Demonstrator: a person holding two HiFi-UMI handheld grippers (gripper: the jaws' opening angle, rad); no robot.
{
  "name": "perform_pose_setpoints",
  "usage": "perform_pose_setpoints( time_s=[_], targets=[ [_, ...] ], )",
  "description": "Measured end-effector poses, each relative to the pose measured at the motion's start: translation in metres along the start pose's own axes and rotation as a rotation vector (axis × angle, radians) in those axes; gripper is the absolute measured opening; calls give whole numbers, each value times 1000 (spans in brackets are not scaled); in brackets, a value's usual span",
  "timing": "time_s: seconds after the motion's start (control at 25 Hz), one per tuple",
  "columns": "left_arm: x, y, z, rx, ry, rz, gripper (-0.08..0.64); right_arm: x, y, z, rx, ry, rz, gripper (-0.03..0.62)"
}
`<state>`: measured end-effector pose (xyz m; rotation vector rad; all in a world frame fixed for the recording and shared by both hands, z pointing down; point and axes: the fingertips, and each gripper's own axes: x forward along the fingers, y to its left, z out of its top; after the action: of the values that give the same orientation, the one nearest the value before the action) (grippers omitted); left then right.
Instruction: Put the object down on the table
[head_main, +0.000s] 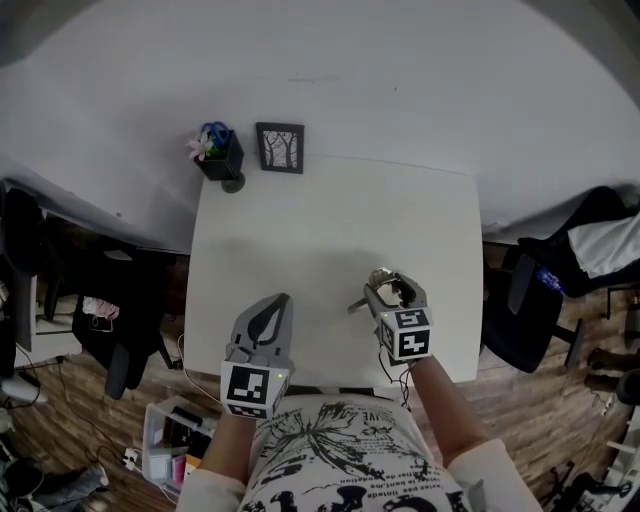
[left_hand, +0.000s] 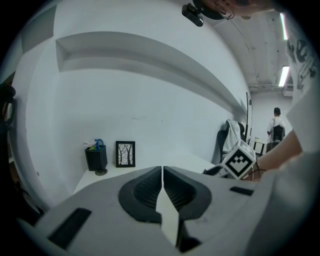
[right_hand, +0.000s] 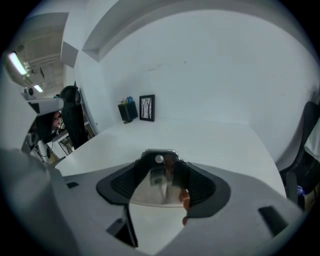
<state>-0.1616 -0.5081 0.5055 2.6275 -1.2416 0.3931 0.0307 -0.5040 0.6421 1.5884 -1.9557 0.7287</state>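
1. The metal object (head_main: 383, 288) is small and shiny, with a mirror-like surface. In the right gripper view it shows a rounded top edge with a small round hole (right_hand: 159, 159) just below it.
2. From the head view a thin part of it sticks out to the left, past the jaws.
3. It sits in the right claw (head_main: 390, 287), over the near right part of the white counter (head_main: 330, 215). I cannot tell whether it touches the surface.
4. The right claw's jaws stand wide, and the object spans the gap between the two ribbed pads (right_hand: 202, 185), so they grip it.
5. The right claw points away from the person and slightly left, with the bare forearm (head_main: 447, 400) running back toward the body.
6. The left claw (head_main: 272, 308) has its jaws pressed together, with nothing between them.
7. It hangs at the near edge of the counter, left of the right claw and well apart from it, pointing forward toward the far wall.
8. At the far left corner of the counter a black pen holder (head_main: 220, 155) stands just beside a small framed picture (head_main: 280, 148).
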Motion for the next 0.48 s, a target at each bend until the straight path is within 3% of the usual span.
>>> perform_pose_setpoints(
  time_s=[0.48],
  targets=[
    [4, 11, -20, 0, 33, 6, 12, 43, -8, -35, 3, 141, -17, 279]
  ],
)
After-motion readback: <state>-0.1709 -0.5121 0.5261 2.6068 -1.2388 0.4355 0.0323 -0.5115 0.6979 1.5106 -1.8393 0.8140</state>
